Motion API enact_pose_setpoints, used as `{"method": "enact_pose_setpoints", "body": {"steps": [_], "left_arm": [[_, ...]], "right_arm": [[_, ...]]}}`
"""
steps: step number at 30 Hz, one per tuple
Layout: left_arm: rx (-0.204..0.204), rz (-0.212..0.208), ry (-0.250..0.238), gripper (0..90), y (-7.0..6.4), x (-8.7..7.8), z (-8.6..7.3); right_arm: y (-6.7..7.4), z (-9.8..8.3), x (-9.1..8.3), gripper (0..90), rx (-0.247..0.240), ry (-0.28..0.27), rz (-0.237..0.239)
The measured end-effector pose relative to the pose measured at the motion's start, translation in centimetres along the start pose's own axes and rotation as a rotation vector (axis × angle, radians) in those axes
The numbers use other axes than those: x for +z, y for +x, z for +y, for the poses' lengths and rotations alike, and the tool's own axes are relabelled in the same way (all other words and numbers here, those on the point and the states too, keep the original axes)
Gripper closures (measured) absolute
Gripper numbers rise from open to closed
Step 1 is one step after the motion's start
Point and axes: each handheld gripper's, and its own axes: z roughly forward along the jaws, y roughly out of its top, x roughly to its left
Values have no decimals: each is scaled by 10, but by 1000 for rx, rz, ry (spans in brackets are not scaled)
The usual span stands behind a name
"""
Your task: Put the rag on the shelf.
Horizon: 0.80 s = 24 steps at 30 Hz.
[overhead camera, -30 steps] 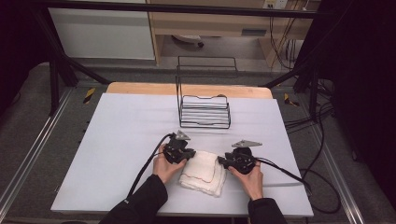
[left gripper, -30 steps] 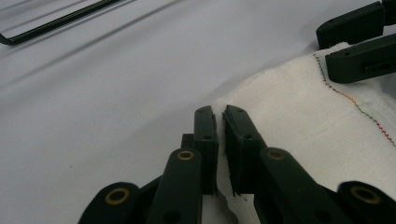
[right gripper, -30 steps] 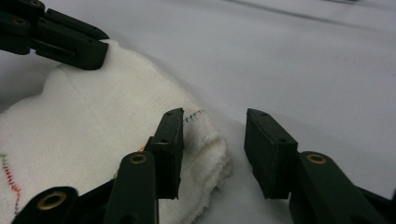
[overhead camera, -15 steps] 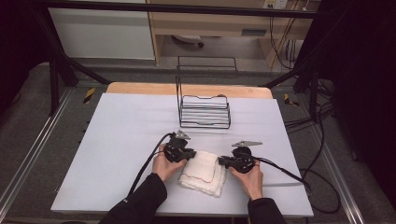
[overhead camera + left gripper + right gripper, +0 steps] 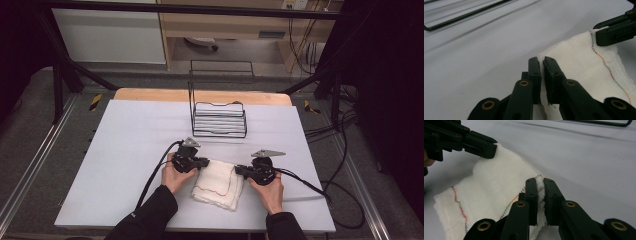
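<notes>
A big white table point(image 5: 125, 150) is sitting in a dark room, with a black wire rack point(image 5: 218, 119) at its far side. A white cloth point(image 5: 217, 184) with a colourful stitched line is lying at the near side, between two hands. The left gripper point(image 5: 204, 162) is pinching the cloth's far left corner, and the right gripper point(image 5: 239, 170) is pinching its far right corner. Both are squeezing tight, probably so the person can lift or fold it evenly.
</notes>
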Motion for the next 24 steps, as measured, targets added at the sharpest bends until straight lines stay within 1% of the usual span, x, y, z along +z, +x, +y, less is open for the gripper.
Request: {"method": "enact_pose_setpoints", "body": {"steps": [2,3,6,7,8,12,14,15,19,24], "left_arm": [[-3,-10,-20,837,-1,-5,1],[1,-13,-27,837,-1,-8,1],[3,-18,-49,836,-2,-14,1],[0,-17,-54,836,-2,-16,1],[2,-16,-62,837,-3,-18,1],[6,-22,-87,837,-4,-27,-1],[17,-18,-97,837,-5,-30,-1],[22,-16,-102,837,-6,-32,-1],[42,-8,-118,837,-10,-37,-1],[49,-12,-142,838,-14,-44,-1]], "right_arm": [[1,1,-3,827,-4,-24,8],[1,2,-5,827,-3,-31,17],[4,4,-9,827,-32,-53,21],[4,4,-9,827,-32,-53,21],[7,5,-11,827,-50,-68,19],[10,7,-14,827,-55,-92,28],[11,8,-15,827,-54,-96,30],[13,9,-17,827,-64,-107,32],[16,12,-23,828,-84,-125,34],[18,15,-29,830,-97,-141,37]]}}
